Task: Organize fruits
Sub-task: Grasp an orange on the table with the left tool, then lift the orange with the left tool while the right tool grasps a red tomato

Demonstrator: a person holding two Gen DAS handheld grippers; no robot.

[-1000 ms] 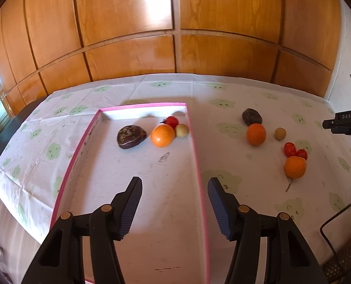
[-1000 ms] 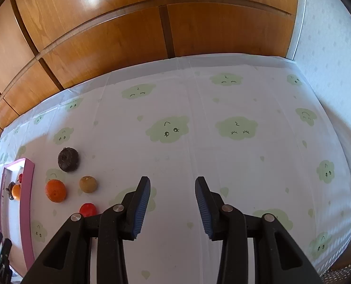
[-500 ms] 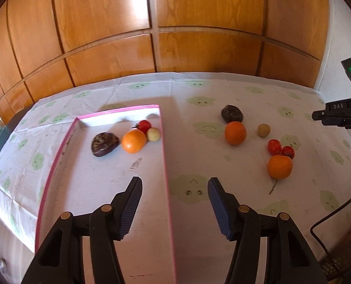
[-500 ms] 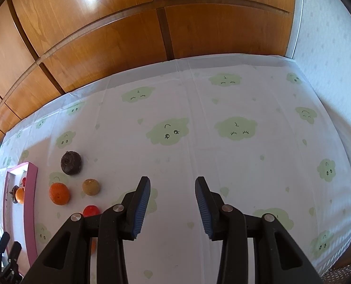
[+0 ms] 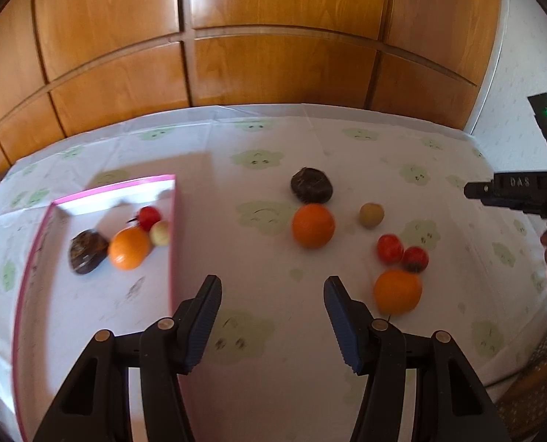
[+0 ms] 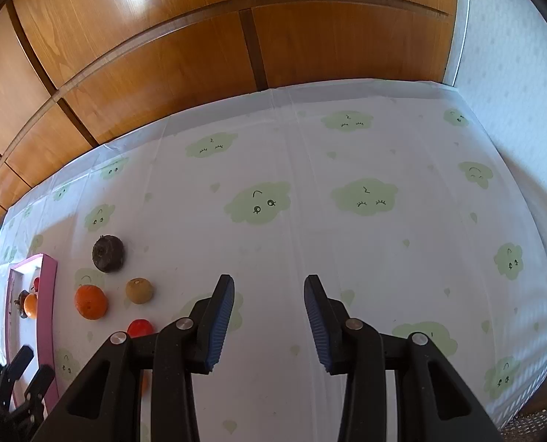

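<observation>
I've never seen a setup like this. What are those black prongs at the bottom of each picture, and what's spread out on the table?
No robot here: a person holds two hand-held tools. The prongs are the left gripper and right gripper, each filmed by its own camera looking along the fingers. Both are open and hold nothing. On the cloud-print tablecloth sits a pink-rimmed white tray already holding some fruit. Outside it lie two oranges, two red tomatoes, a dark brown wrinkled fruit and a small tan round fruit.
</observation>
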